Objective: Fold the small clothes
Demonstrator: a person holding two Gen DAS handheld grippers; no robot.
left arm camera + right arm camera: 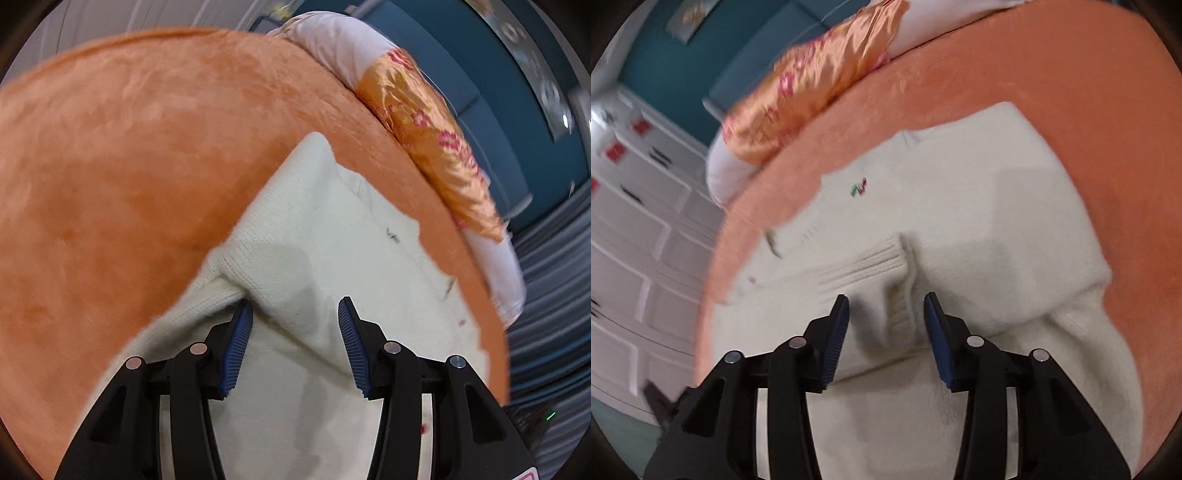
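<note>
A cream knit sweater lies spread on an orange blanket. In the left wrist view my left gripper hovers low over it with its jaws apart. A soft fold of the knit runs between them, and the left fingertip sits against a bunched sleeve edge. In the right wrist view the same sweater shows a small red and green emblem. My right gripper is open, and a ribbed cuff stands loose between its blue pads without being pinched.
An orange floral satin quilt with white ends lies along the blanket's far edge. Behind it is a teal wall. White panelled cupboard doors stand to the left of the bed in the right wrist view. The blanket is bare around the sweater.
</note>
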